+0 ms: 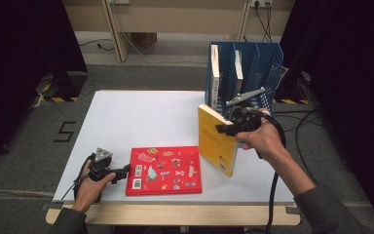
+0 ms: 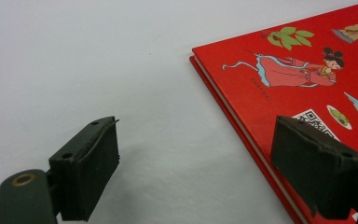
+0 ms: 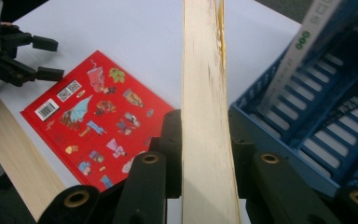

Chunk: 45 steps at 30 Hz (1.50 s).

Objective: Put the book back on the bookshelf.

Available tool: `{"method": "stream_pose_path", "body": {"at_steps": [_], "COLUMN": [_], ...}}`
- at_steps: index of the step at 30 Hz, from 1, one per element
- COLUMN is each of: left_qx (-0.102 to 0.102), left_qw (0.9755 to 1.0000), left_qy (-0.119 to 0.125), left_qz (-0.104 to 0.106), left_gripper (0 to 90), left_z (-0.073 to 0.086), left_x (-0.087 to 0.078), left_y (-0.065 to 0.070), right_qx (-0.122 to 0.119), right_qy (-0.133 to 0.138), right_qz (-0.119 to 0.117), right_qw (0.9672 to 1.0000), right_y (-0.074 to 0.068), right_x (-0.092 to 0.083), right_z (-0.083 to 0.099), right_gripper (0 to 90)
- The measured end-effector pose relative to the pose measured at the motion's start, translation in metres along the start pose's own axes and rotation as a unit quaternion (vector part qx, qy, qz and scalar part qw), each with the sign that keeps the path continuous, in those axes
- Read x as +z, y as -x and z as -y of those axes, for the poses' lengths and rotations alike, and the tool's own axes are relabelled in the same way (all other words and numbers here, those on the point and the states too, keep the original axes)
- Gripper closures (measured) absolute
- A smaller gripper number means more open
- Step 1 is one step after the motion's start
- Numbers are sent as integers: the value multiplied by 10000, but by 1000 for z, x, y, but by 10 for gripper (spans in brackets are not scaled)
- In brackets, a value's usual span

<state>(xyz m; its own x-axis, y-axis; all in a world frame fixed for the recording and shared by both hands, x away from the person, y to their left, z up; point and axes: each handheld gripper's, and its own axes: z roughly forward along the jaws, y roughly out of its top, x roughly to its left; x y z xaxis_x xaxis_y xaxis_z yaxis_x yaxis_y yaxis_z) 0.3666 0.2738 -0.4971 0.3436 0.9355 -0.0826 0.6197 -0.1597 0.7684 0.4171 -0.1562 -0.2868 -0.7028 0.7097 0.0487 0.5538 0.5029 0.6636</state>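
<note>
The white rectangular surface (image 1: 141,117) carries every item. At its far right edge stands the blue plastic slatted file rack (image 1: 263,63), with two upright books in its compartments.

Near the front edge, the red hardcover picture book (image 1: 164,170) lies flat, its barcode side up. My left claw (image 1: 125,170) rests on the surface just beside this book's left edge. Its jaws are released: one pad sits over bare surface, the other over the red cover's edge, and whether that pad touches the cover I cannot tell.

The yellow-covered paperback book (image 1: 216,139) stands tilted on one lower corner, between the red book and the rack, close in front of the rack. My right claw (image 3: 205,154) is clenched on it, one jaw pressed to each cover, with the cream page edge (image 3: 204,93) running up between them.
</note>
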Motion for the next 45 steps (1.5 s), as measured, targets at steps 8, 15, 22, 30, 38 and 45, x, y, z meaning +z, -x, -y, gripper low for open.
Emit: {"method": "stream_pose_path", "body": {"at_steps": [8,15,22,30,38,45], "left_qx": [-64,-160,81,75,91,98], "left_qw": [9999,9993,9993,9993,9994,9993], "left_qy": [16,-157,-179,-169,-165,-167], "left_qz": [-122,-308,-315,-319,-305,-305], "left_gripper": [147,147,135,133,134,134], "left_z": [-1,3,3,3,4,4], "left_x": [-1,2,4,4,4,4], "left_y": [-8,-23,-18,-18,-18,-18], "right_qx": [141,250,274,507,500,263], "right_qy": [-34,-95,-297,-578,-985,-1043], "right_qz": [52,-9,-1,-168,-138,-84], "right_qw": [9999,9996,9992,9969,9938,9942], "right_y": [9,15,17,19,21,18], "right_x": [-10,-13,-18,-11,2,1], "right_z": [16,28,31,25,20,19], "right_gripper": [747,735,712,681,689,736]}}
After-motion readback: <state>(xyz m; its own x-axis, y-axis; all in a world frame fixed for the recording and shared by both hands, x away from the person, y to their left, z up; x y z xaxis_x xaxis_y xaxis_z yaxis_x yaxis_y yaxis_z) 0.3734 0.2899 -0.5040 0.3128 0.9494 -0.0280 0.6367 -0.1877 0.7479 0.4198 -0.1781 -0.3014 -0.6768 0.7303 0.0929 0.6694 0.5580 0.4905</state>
